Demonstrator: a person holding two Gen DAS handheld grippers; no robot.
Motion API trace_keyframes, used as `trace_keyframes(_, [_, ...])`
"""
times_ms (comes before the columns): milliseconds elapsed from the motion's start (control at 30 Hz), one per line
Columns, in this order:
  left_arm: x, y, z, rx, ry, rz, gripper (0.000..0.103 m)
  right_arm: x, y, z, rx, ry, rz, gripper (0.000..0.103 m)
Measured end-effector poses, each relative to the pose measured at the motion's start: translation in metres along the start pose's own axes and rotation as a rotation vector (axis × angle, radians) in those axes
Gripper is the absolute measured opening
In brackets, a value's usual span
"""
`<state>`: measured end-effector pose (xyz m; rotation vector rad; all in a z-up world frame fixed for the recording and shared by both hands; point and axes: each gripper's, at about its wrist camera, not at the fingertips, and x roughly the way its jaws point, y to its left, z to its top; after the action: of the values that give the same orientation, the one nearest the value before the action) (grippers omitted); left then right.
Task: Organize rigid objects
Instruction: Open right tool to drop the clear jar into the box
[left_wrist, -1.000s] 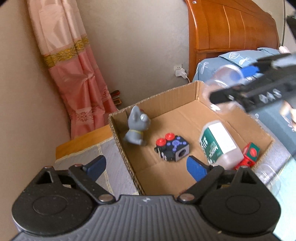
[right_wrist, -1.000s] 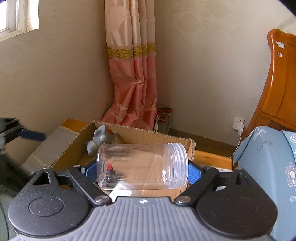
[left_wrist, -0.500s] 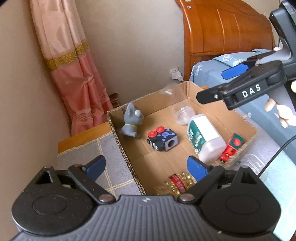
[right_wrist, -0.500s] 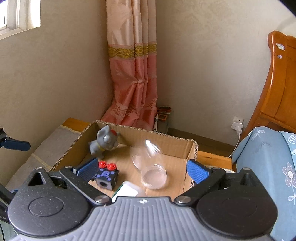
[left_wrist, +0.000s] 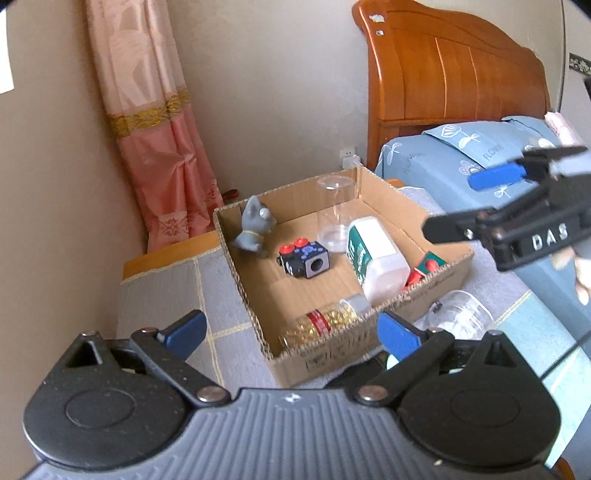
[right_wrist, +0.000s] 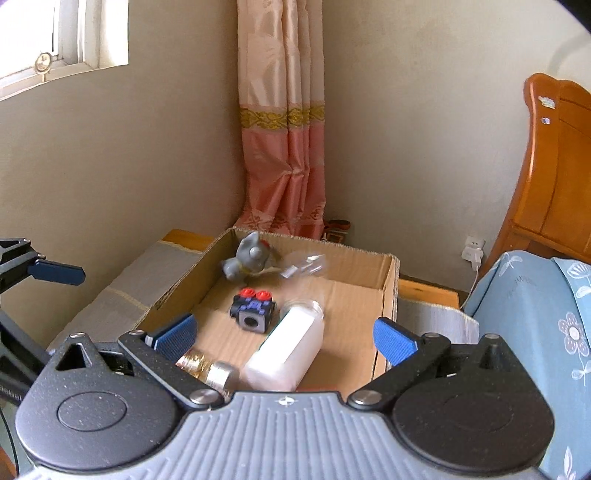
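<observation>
A cardboard box (left_wrist: 436, 275) holds a grey cat toy (left_wrist: 255, 229), a black cube with red buttons (left_wrist: 304, 258), a white bottle with a green label (left_wrist: 373, 258) lying on its side, a red and green block (left_wrist: 424, 267), a bottle of gold beads (left_wrist: 321, 323) and a clear jar (left_wrist: 334, 214) upright at the back. In the right wrist view that clear jar (right_wrist: 306, 273) is blurred. My left gripper (left_wrist: 291, 332) hangs before the box's near corner, jaws opening, nothing between them. My right gripper (right_wrist: 284, 334) is open and empty above the box's near side.
A second clear jar (left_wrist: 458, 310) lies outside the box on the grey mat (left_wrist: 162, 295). A bed with a blue cover (left_wrist: 436, 155) and wooden headboard (left_wrist: 443, 74) is to the right. A pink curtain (left_wrist: 155, 140) hangs in the corner.
My right gripper opened and let go of the clear jar, which dropped into the box and now stands at its back. Both grippers have drawn back from the box.
</observation>
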<state>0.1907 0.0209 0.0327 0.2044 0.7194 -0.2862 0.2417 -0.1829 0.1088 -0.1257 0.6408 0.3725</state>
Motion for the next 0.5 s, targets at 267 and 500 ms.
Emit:
trace_keyframes(267, [-0.007,-0.006,-0.033,-0.071,0.019,-0.002,0.099,-0.015,0.012,-0.063,0.064,-0.010,-0.092,0.103])
trace_keyframes(500, [0.006,-0.008,-0.052,-0.121,0.060,0.003,0.099,-0.002,0.016,-0.114,0.104,0.047,-0.194,0.103])
